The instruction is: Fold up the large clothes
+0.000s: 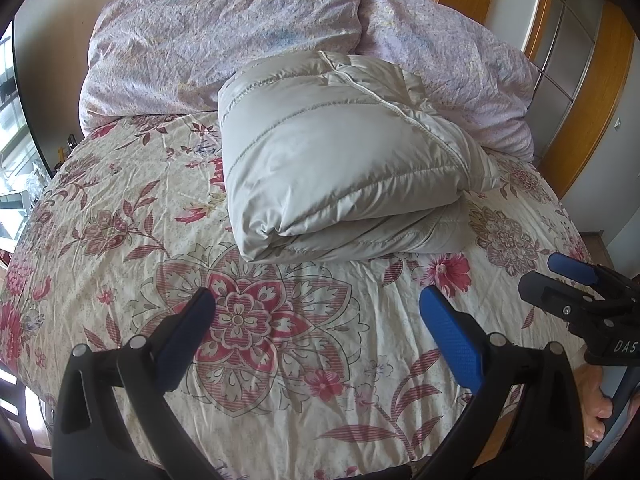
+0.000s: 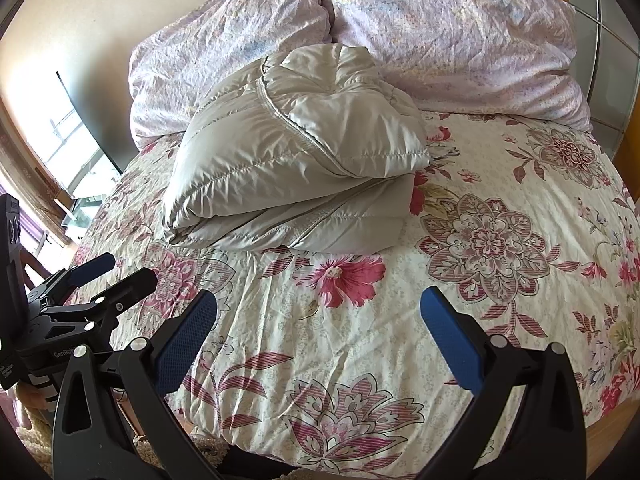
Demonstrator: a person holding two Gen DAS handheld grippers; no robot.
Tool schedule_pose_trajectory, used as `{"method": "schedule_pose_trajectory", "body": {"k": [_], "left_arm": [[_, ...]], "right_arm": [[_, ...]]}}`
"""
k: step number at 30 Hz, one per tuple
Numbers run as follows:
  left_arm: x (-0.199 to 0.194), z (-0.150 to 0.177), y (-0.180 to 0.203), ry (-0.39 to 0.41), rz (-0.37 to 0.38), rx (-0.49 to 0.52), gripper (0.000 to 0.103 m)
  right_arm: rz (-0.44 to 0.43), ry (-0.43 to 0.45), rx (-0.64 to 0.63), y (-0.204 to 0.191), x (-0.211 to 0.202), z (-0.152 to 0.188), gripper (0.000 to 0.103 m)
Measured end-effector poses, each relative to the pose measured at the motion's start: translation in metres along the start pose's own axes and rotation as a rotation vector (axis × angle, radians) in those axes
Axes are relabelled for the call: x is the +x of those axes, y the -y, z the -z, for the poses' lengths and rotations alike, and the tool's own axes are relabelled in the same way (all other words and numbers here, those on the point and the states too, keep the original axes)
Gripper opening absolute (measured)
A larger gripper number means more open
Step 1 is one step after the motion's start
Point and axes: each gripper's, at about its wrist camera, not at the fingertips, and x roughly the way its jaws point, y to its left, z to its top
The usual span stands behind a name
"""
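A pale grey puffer jacket [image 1: 340, 160] lies folded into a thick bundle on the floral bedspread [image 1: 160, 220], near the pillows. It also shows in the right wrist view [image 2: 288, 160]. My left gripper [image 1: 318, 308] is open and empty, held above the bedspread in front of the jacket and apart from it. My right gripper [image 2: 318, 308] is open and empty too, in front of the jacket. The right gripper shows at the right edge of the left wrist view [image 1: 572, 284], and the left gripper shows at the left of the right wrist view [image 2: 108, 272].
Two lilac pillows [image 1: 224, 32] [image 2: 460, 28] lean against the wall at the head of the bed. A wooden frame with glass panels [image 1: 576, 60] stands at the right. A window [image 2: 68, 144] is at the left. A bare foot [image 1: 596, 408] is on the floor.
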Motion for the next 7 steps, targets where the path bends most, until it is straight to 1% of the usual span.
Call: {"method": "schedule_pose_trajectory", "body": {"k": [7], "left_arm": [[-0.0005,-0.0004,0.0000,-0.004,0.006,0.005,0.101]], "right_arm": [[-0.002,-0.001,-0.005,-0.0004,-0.0016,-0.0007,0.102]]}}
